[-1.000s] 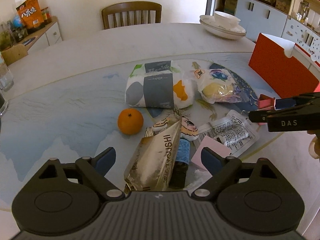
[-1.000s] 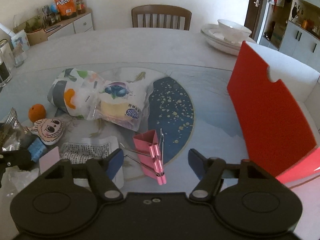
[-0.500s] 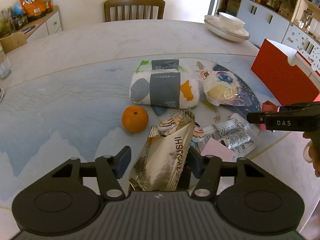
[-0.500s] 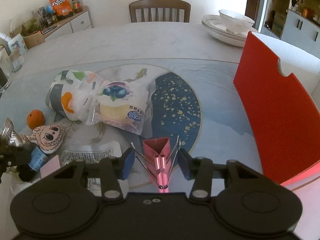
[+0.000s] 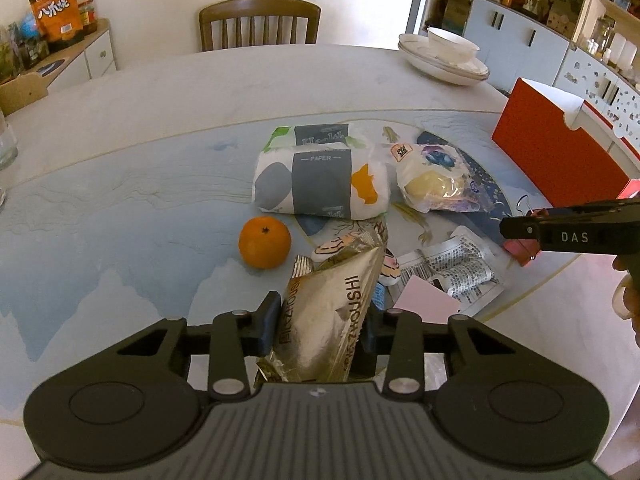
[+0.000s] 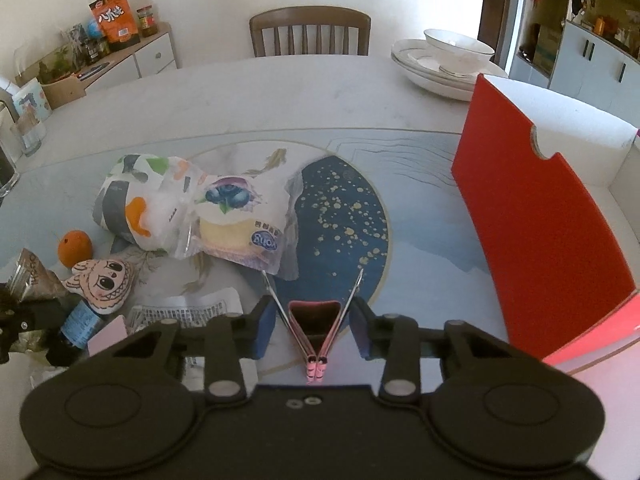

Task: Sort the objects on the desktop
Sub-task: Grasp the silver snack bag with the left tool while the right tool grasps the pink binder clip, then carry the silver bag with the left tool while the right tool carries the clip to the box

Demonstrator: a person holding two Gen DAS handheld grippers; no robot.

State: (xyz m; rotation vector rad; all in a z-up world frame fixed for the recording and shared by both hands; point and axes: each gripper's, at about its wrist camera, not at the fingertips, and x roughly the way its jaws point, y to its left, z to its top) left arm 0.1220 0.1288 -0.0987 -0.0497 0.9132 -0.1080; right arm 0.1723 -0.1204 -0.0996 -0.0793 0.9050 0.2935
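Note:
My left gripper (image 5: 320, 320) is shut on a gold foil snack packet (image 5: 336, 304) near the table's front. My right gripper (image 6: 314, 328) is shut on a pink binder clip (image 6: 314, 330), its wire handles splayed upward between the fingers. Its dark side shows in the left wrist view (image 5: 568, 232). On the table lie an orange (image 5: 265, 242), a wrapped paper tissue pack (image 5: 320, 178), a bagged blueberry cake (image 6: 236, 220), a cartoon face charm (image 6: 105, 285), a small blue-labelled bottle (image 6: 78, 322), a pink note pad (image 5: 426, 298) and a printed foil sachet (image 5: 460, 266).
A red and white open box (image 6: 540, 216) stands at the right edge of the table. Stacked white plates with a bowl (image 6: 448, 62) sit at the far right. A wooden chair (image 5: 260, 24) is behind the table. A glass (image 5: 6, 144) stands at the far left.
Both grippers closed: the left on the gold packet, the right on the pink binder clip, which turned upright between the fingers. Both lifted slightly.

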